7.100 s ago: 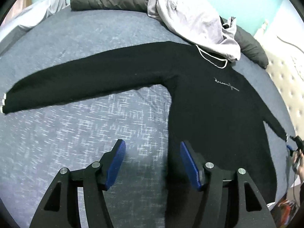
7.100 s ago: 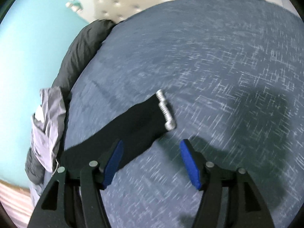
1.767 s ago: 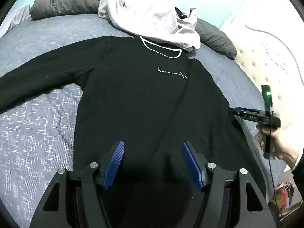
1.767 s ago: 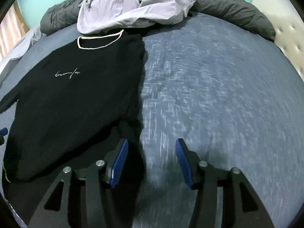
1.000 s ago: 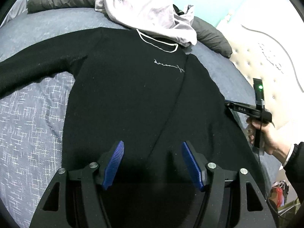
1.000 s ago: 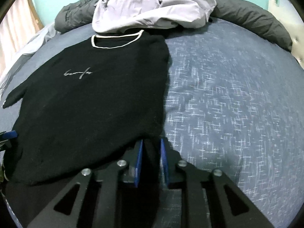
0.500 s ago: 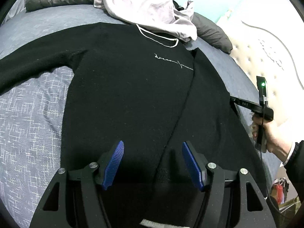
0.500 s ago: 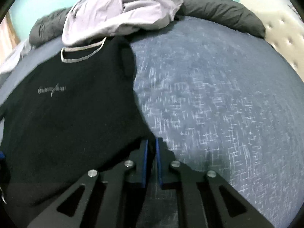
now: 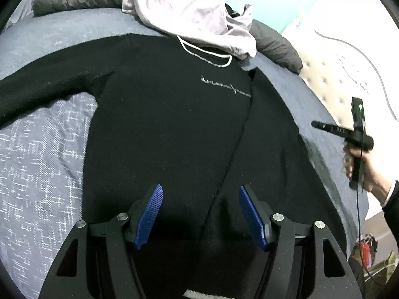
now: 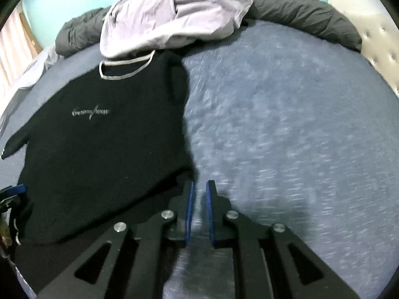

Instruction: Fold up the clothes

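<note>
Black sweater point(image 9: 162, 124) spread on the bed point(image 10: 286, 124)

Left tool point(image 9: 200, 215) is held wide apart above its hem; right tool point(image 10: 198, 208), opening slightly with nothing clamped, is seen beside its edge.

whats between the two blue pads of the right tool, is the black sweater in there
Nothing is held. In the right wrist view the right tool, its jaws opening, shows only blue-grey bedspread in the narrow gap; the black sweater lies just beside its left pad.

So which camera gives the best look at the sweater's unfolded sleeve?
The left wrist view: the black sweater's unfolded sleeve stretches across the bed to the frame's left edge. The right wrist view shows only a short stub of it.
</note>
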The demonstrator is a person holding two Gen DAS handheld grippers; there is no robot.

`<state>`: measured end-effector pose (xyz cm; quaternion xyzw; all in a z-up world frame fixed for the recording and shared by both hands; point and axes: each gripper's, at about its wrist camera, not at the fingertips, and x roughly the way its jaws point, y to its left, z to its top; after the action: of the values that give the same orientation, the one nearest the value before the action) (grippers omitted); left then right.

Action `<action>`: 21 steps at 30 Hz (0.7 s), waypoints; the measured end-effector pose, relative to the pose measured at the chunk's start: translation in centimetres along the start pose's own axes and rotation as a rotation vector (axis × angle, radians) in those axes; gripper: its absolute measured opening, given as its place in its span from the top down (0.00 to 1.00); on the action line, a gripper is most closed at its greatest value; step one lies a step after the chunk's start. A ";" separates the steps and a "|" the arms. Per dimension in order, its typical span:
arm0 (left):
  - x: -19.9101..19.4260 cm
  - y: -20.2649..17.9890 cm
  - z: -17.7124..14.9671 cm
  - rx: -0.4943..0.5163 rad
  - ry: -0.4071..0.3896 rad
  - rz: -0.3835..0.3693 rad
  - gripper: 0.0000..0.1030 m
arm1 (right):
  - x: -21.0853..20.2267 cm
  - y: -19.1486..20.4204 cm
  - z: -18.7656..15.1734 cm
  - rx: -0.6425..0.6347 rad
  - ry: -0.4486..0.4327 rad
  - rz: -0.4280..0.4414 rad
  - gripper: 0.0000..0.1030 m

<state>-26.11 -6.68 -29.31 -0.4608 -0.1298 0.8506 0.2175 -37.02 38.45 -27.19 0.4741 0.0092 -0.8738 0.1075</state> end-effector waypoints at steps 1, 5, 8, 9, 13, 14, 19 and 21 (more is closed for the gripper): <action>-0.2 0.0 0.1 -0.001 -0.010 0.004 0.35 | -0.3 -0.3 0.9 0.019 -0.011 0.000 0.88; -0.3 0.3 0.5 -0.009 -0.018 0.006 0.35 | 0.4 0.8 5.3 0.059 -0.025 0.033 0.50; -0.2 0.6 0.5 -0.018 -0.013 0.002 0.35 | 2.7 2.9 8.8 0.053 0.000 0.067 0.50; 0.0 0.6 0.5 -0.017 -0.007 0.000 0.35 | 3.4 3.5 9.8 0.051 0.003 0.064 0.50; 0.5 0.8 0.4 -0.014 0.013 -0.008 0.35 | 6.0 4.7 13.1 0.084 0.004 0.049 0.50; 0.6 0.8 0.4 -0.012 0.017 -0.012 0.35 | 6.7 4.8 13.8 0.099 0.005 0.052 0.50; 1.1 0.6 0.4 0.005 0.029 -0.018 0.35 | 10.1 5.2 15.8 0.102 0.045 0.017 0.52; 1.2 0.7 0.4 0.009 0.032 -0.017 0.35 | 11.4 5.1 16.3 0.114 0.060 0.021 0.69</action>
<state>-27.21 -6.66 -30.28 -0.4723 -0.1265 0.8418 0.2287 -55.45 29.47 -27.26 0.5055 -0.0426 -0.8572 0.0892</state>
